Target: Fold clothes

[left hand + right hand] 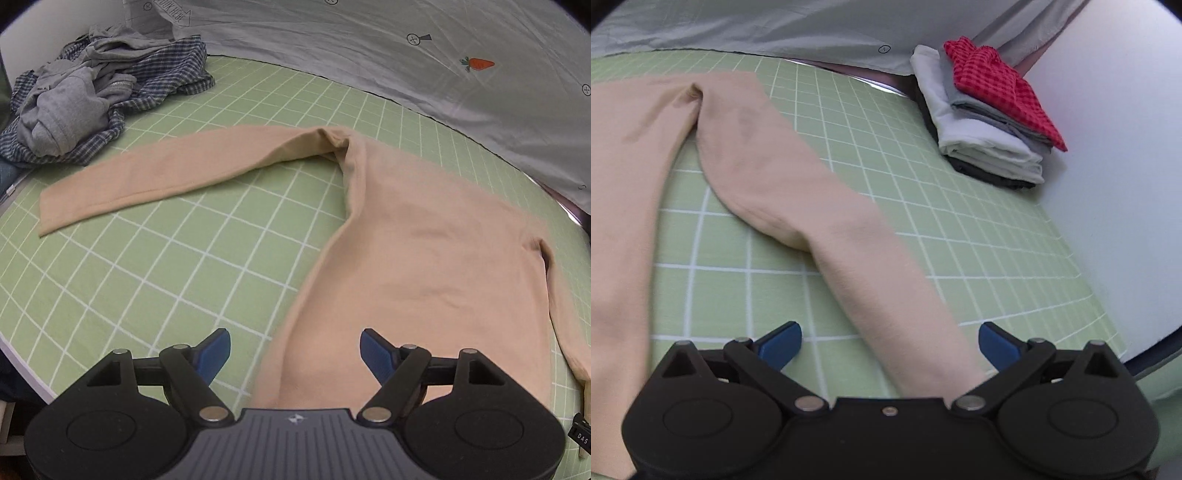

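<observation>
**Spreading one beige top flat before the fold**

Looking down from the left wrist, the left gripper is hanging over the lower part of a beige long-sleeved knit top, which is lying flat on a green mat with a white grid. Its jaws are standing wide apart, released, with nothing pinched between the blue pads; the cloth is lying under the gap, not in it. One sleeve is stretching straight out toward the left, likely laid out this way so that it can be folded across the body. Beyond it, a loose heap of grey and blue-checked clothes is waiting at the far corner of the mat, seemingly unfolded work kept out of the way. A pale grey sheet printed with an orange carrot is covering the area behind the mat. Counted here: one beige top, one heap, one carrot.

From the right wrist, the right gripper is hovering over the top's other sleeve, which is running diagonally toward the camera and passing under the gap. These jaws are also spread and released, touching nothing that can be seen. At the mat's far right edge, a neat stack of folded garments is sitting with a red checked piece on top, probably finished items set aside. At least four layers are showing: red, grey, white and dark.
</observation>
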